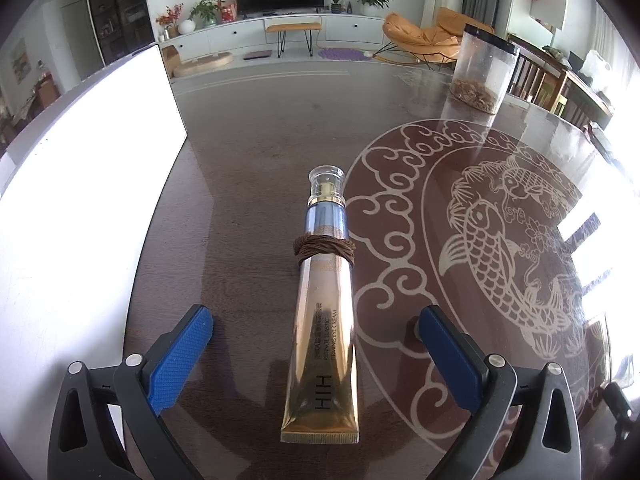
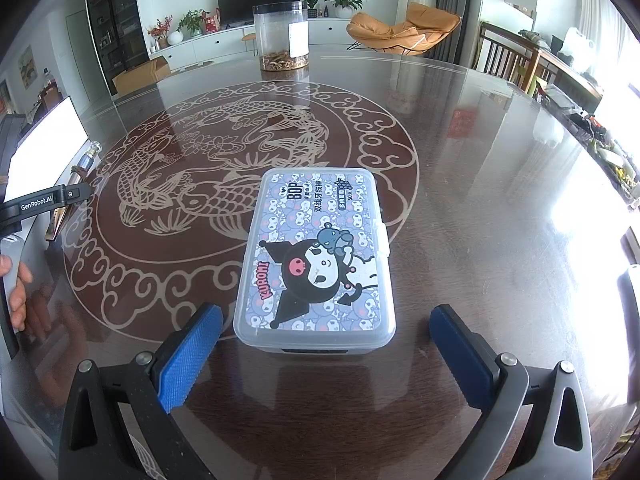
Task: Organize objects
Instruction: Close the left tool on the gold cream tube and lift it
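A gold cream tube (image 1: 320, 344) lay flat on the dark glass-topped table (image 1: 248, 152), its long axis running straight away from the left wrist camera: crimped end nearest, clear cap (image 1: 327, 178) farthest. A brown hair tie (image 1: 325, 250) circled it just below the blue collar. The left gripper (image 1: 316, 334) pointed steeply downward, its jaws wide, one blue pad on either side of the tube, neither touching it. A lidded plastic box (image 2: 316, 260) with a cartoon print lay flat under the right gripper (image 2: 326, 330), long axis likewise running away from the camera. That gripper also tilted downward, jaws wide apart and clear of the box. A clear jar (image 2: 281, 36) stood upright farther off.
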Demonstrator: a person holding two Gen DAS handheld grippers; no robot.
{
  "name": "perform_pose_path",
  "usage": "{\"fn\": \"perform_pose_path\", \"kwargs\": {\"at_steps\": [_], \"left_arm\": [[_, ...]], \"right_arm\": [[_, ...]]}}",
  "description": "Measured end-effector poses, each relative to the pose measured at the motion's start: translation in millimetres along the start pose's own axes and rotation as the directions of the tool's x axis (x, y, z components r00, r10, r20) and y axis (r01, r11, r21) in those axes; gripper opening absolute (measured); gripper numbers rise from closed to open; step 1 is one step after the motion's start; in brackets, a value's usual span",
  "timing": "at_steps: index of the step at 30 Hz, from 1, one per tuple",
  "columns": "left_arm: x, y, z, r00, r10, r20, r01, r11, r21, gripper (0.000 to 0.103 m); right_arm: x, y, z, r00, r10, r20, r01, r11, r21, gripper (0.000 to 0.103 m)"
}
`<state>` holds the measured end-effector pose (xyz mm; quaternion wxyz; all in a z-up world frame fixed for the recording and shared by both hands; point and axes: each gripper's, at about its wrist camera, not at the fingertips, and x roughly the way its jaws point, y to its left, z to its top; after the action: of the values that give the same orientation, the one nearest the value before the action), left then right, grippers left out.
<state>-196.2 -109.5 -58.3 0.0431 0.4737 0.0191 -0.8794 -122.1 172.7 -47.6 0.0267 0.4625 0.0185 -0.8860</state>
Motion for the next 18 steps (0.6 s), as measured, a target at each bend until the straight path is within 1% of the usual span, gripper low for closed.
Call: {"fn": "perform_pose_path", "kwargs": {"at_steps": [1, 2, 3, 4, 7, 12, 14, 15, 17, 18], "left_arm": [[-6.8, 0.8, -3.7, 0.999, 0.000, 0.039, 0.000, 1.000, -0.001, 0.069], [-11.5, 0.7, -6.8, 0.998, 0.001, 0.058, 0.000, 1.000, -0.002, 0.057], [-16.2, 0.6, -11.0, 0.998, -0.002, 0.070, 0.003, 1.000, -0.007, 0.036], [-20.6, -0.3, -14.8, 0.997, -0.009, 0.074, 0.009, 1.000, -0.010, 0.028], [-33.8, -13.8, -35.3, 0.996, -0.018, 0.082, 0.017, 1.000, 0.021, 0.028], [-66.0, -59.0, -83.0, 0.994, -0.073, 0.081, 0.064, 0.992, 0.113, 0.028], [-75.1, -72.1, -96.2, 0.993, -0.080, 0.086, 0.068, 0.988, 0.138, 0.028], [-79.5, -78.2, -102.4, 0.993, -0.069, 0.095, 0.054, 0.987, 0.153, 0.029], [-81.4, -85.0, -103.7, 0.994, -0.039, 0.107, 0.018, 0.982, 0.188, 0.031], [-80.3, -88.6, -101.9, 0.993, -0.011, 0.116, -0.014, 0.977, 0.214, 0.042]], "right_arm": [[0.0, -0.2, 0.4, 1.000, 0.000, 0.000, 0.000, 1.000, 0.000, 0.103], [0.0, -0.1, 0.6, 1.000, 0.000, 0.000, 0.000, 1.000, 0.000, 0.103], [0.1, -0.1, 0.6, 1.000, 0.000, 0.000, 0.000, 1.000, 0.000, 0.103], [0.1, -0.2, 0.6, 1.000, 0.000, 0.000, 0.000, 1.000, 0.000, 0.103], [0.1, -0.1, 0.6, 1.000, 0.000, 0.000, 0.000, 1.000, 0.000, 0.103], [0.2, 0.0, 0.7, 1.000, 0.000, 0.000, 0.000, 1.000, 0.000, 0.103], [0.2, -0.1, 0.6, 1.000, 0.000, 0.000, 0.000, 1.000, 0.000, 0.103], [0.2, -0.2, 0.6, 1.000, 0.000, 0.000, 0.000, 1.000, 0.000, 0.103], [0.2, 0.0, 0.7, 1.000, 0.000, -0.001, 0.000, 1.000, 0.001, 0.103], [0.2, 0.1, 0.7, 1.000, 0.000, 0.000, 0.000, 1.000, 0.001, 0.103]]}}
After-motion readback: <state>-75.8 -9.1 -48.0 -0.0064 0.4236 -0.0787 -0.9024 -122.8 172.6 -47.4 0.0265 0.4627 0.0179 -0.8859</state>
